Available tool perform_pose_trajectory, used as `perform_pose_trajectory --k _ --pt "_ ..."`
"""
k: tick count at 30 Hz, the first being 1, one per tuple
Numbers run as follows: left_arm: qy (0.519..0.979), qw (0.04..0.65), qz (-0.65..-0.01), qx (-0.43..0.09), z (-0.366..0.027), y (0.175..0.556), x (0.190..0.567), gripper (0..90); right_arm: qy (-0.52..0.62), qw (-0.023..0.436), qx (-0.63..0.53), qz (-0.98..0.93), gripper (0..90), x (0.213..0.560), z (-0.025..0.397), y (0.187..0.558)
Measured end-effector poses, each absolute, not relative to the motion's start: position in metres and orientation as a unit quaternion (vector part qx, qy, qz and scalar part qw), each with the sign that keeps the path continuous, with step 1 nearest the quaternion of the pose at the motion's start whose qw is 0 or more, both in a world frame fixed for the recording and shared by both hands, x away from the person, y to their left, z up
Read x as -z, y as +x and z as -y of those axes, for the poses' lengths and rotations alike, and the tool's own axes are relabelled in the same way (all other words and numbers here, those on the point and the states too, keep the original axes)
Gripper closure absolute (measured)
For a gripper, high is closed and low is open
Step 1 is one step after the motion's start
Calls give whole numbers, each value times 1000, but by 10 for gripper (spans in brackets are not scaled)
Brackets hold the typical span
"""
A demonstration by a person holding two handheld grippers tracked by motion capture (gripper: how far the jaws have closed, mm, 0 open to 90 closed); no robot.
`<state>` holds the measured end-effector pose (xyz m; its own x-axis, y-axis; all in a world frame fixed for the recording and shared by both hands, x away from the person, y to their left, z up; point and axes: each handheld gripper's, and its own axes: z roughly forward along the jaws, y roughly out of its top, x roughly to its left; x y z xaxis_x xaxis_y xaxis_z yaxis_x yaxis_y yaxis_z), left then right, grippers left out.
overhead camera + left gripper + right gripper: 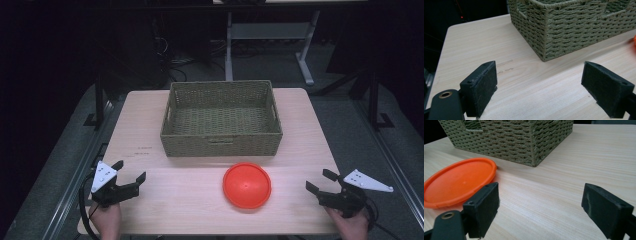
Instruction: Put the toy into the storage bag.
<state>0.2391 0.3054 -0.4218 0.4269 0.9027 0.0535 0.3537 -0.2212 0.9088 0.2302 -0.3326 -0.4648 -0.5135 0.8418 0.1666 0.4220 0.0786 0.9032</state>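
Orange and flat, the plate lies low in the centre of the high view, on the bench just in front of the woven basket and apart from it. We hold both tools wide open and empty: the left gripper sits at the lower left of that frame, the right gripper at the lower right, nearer the plate. In the right gripper view the plate fills the left side, just past our left finger.

What worries us is the plate's low rim. It hugs the wood, so fingers coming in level would likely push it instead of catching it, and it could skid into the basket wall. A pinch on one edge alone may let it tip and drop. Lifted too low, it could catch on the basket's front rim
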Motion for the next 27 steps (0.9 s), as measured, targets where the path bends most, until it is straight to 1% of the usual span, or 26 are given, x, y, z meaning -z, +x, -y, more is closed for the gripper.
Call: perform_pose_trajectory --k 8,14,16,17,19,25,27 --pt "717 442 -438 -314 -306 237 423 127 448 197 -501 -714 142 463 324 233" --pt "720 439 -438 -311 -306 239 424 127 427 193 -499 -729 142 451 307 235" --pt "722 436 -437 -312 -306 239 424 127 421 180 -491 -741 142 449 300 241" --pt "724 436 -436 -310 -305 240 424 128 414 161 -479 -757 142 448 293 247" --pt "726 433 -435 -310 -304 241 424 127 399 144 -474 -771 142 445 288 252" --pt "727 430 -437 -309 -303 241 424 127 372 133 -455 -798 144 435 261 270" --pt "726 433 -434 -311 -303 240 424 127 365 119 -446 -808 160 436 254 279"
